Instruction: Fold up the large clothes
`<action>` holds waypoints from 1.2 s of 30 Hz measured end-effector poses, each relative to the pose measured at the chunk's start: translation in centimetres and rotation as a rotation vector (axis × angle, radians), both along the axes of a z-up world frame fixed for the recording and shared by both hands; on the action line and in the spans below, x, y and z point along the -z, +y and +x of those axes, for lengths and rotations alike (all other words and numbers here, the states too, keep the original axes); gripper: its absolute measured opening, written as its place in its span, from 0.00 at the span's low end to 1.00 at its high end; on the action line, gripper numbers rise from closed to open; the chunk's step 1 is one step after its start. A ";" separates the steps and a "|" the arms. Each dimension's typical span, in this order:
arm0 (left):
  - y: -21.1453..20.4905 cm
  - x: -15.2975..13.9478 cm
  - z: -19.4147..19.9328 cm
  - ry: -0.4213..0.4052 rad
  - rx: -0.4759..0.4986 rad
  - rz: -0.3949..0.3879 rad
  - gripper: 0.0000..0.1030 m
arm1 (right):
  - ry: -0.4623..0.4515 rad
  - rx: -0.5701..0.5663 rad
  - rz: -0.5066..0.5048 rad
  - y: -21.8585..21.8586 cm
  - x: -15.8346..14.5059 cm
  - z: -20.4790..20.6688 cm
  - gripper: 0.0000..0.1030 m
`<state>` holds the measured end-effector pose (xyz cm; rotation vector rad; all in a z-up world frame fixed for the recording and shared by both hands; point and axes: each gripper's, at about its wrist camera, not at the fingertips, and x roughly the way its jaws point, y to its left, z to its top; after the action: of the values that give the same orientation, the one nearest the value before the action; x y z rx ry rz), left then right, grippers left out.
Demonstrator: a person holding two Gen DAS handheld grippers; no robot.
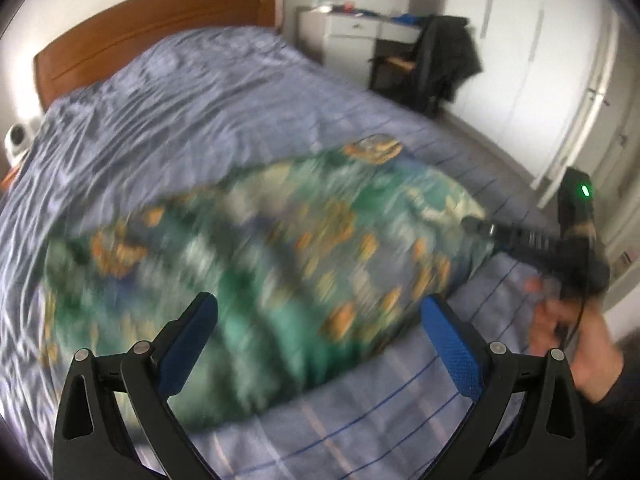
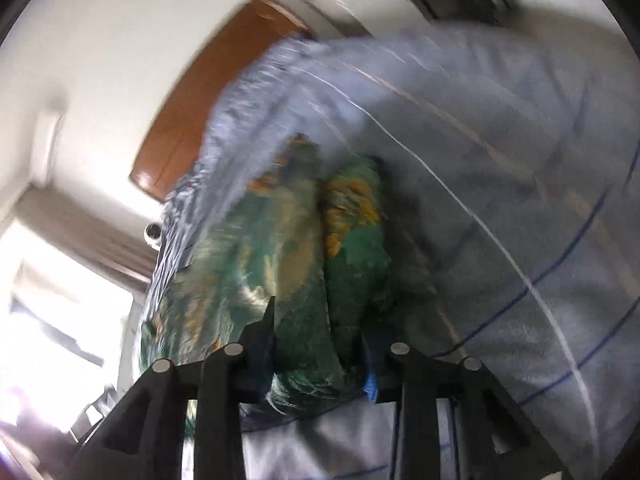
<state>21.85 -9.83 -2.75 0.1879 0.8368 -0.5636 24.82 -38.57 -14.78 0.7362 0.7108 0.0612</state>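
Note:
A large green garment with orange and cream print [image 1: 256, 256] lies spread on the blue bedcover [image 1: 192, 112], blurred by motion. My left gripper [image 1: 318, 320] is open and empty, just above the garment's near edge. My right gripper [image 1: 476, 226] reaches in from the right at the garment's right edge. In the right wrist view the right gripper [image 2: 320, 320] has its fingers closed on a bunched fold of the garment [image 2: 304, 272].
A wooden headboard [image 1: 152, 28] stands at the far end of the bed. A white desk [image 1: 356, 36] and a dark chair with a jacket [image 1: 436, 60] stand beyond the bed. White wardrobe doors [image 1: 540, 80] are on the right. A window [image 2: 60, 300] is bright at the left.

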 end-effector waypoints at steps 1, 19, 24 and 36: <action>-1.2 -1.2 0.6 -0.002 0.033 -0.009 0.99 | -0.045 -0.022 -0.063 1.3 -1.8 -0.5 0.32; 1.3 -2.1 5.8 0.127 -0.027 0.158 0.31 | -0.482 -0.573 -0.731 26.0 -12.6 -7.5 0.31; 10.3 -2.9 8.6 0.146 -0.122 0.075 0.29 | -0.435 -0.642 -0.512 23.5 -14.3 -7.8 0.64; 27.6 4.1 11.7 0.254 -0.357 -0.103 0.31 | -0.259 -0.725 -0.599 26.1 -10.9 -0.9 0.55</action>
<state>33.57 17.81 -6.85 -0.1299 1.0565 -0.2958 23.89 -12.49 -3.85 -0.1275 0.6678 0.5696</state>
